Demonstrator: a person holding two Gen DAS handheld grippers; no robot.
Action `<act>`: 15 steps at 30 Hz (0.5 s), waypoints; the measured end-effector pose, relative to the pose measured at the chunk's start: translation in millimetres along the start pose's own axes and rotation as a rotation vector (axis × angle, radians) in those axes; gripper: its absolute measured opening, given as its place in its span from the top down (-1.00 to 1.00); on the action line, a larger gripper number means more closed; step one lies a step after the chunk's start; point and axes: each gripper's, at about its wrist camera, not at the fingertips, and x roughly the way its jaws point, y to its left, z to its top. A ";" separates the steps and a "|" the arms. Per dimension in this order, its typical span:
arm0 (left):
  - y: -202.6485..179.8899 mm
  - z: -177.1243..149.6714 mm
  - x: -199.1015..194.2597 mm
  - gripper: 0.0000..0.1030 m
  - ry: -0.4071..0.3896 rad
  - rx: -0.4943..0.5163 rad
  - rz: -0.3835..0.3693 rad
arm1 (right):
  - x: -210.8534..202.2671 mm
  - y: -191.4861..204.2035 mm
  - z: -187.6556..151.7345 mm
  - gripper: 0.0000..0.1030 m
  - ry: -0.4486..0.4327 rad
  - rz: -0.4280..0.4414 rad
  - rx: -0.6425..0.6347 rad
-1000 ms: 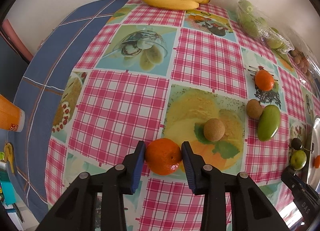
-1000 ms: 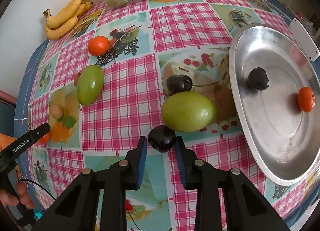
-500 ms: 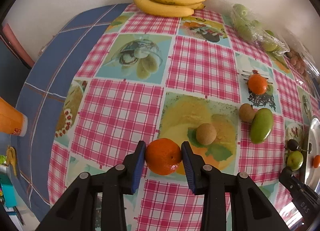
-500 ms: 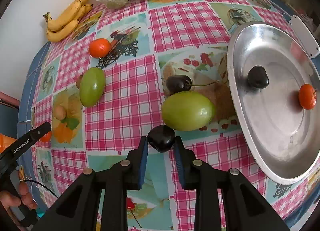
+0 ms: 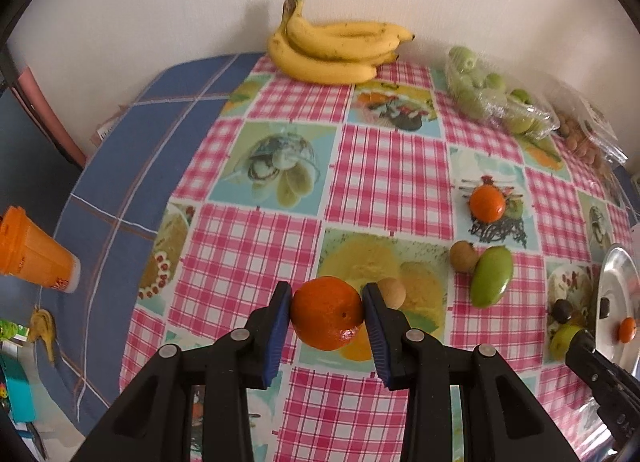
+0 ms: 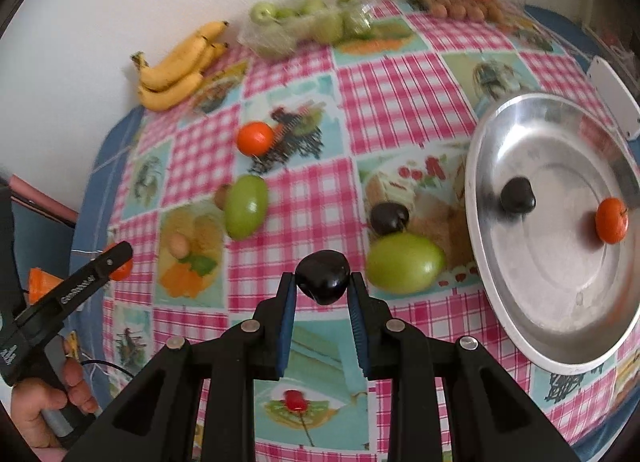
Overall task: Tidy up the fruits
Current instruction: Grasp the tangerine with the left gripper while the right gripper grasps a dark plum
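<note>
The left gripper (image 5: 326, 312) is clamped on an orange (image 5: 327, 313), both blue pads pressing its sides; the fruit is off the checked tablecloth (image 5: 392, 173). A small tan fruit (image 5: 394, 292) sits just beyond the gripper's right-hand finger, partly hidden by it. The right gripper (image 6: 322, 277) is closed about as far as it goes on a dark plum-like fruit (image 6: 323, 277), also clear of the cloth.

In the right wrist view, the metal tray (image 6: 516, 318) lies at the right edge — its far rim is cut off by the frame. It holds a dark fruit (image 6: 518, 201) and a small orange fruit (image 6: 611, 219), well apart. A large green fruit (image 6: 405, 262) rests just beside the tray, touching a second dark fruit (image 6: 389, 217) behind it.

A bunch of bananas (image 5: 336, 49) lies against the wall. Bagged green fruit (image 5: 492, 99) lies near it; the wrap blurs individual pieces. The far packet of brown items (image 6: 464, 7) is too blurred to identify. A hand (image 6: 44, 402) grips the left tool's handle, partly cropped.
</note>
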 end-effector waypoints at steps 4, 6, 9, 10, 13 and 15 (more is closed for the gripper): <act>-2.7 0.9 -10.2 0.25 -0.026 0.002 -0.001 | -11.8 5.2 3.3 0.48 -0.033 0.018 -0.014; -6.5 1.5 -14.9 0.25 -0.037 0.009 0.007 | -14.1 5.9 5.4 0.48 -0.039 0.021 -0.019; -10.7 2.1 -18.1 0.25 -0.045 0.011 0.006 | -17.7 1.1 5.7 0.48 -0.045 0.014 -0.018; -12.0 2.1 -18.7 0.25 -0.046 0.013 0.007 | -17.9 -0.9 5.7 0.48 -0.046 0.013 -0.016; -18.1 2.0 -20.3 0.25 -0.047 0.020 0.011 | -19.1 -5.7 7.7 0.48 -0.052 0.007 -0.006; -23.0 1.2 -21.2 0.25 -0.047 0.025 0.010 | -22.1 -11.0 8.4 0.48 -0.056 -0.001 0.001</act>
